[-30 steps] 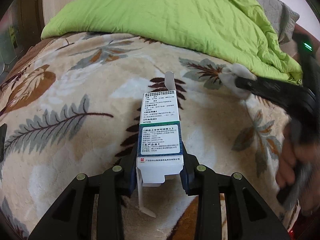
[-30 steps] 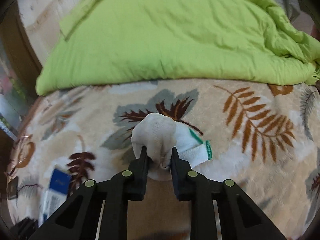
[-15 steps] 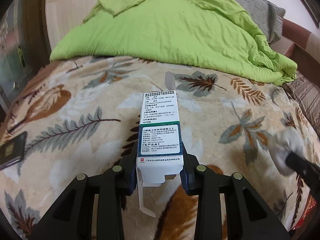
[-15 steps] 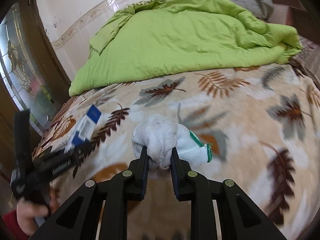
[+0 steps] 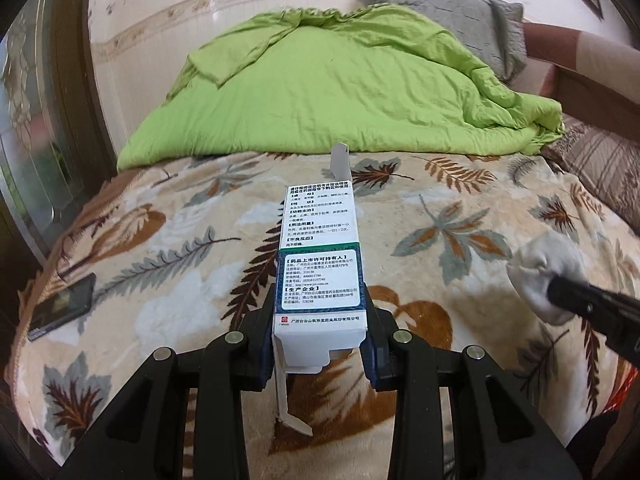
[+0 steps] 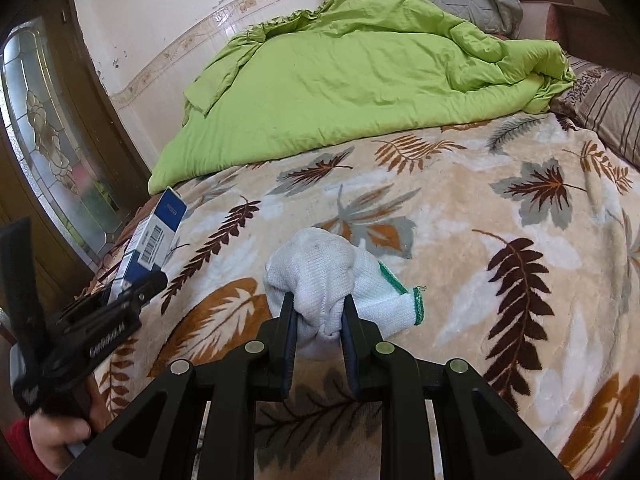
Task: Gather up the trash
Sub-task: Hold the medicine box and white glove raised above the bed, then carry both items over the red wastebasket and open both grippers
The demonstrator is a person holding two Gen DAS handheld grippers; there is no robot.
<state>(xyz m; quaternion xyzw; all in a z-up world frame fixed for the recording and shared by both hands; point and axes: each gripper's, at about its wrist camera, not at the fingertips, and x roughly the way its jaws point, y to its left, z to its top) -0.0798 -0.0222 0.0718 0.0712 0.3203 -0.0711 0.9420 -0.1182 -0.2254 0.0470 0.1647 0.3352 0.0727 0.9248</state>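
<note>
Both pickups look done: the left gripper has its jaws clamped on the box, the right gripper on the balled glove, both held above the bed; no bin is in view, so dropping remains.

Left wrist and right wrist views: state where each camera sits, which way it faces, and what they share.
Left wrist: on the left gripper, looking along its fingers over the medicine box it grips, across the leaf-print blanket; right gripper at the right edge.
Right wrist: on the right gripper, over the white glove it grips; the left hand shows at lower left.
Shared: box, glove, blanket, green quilt.
</note>
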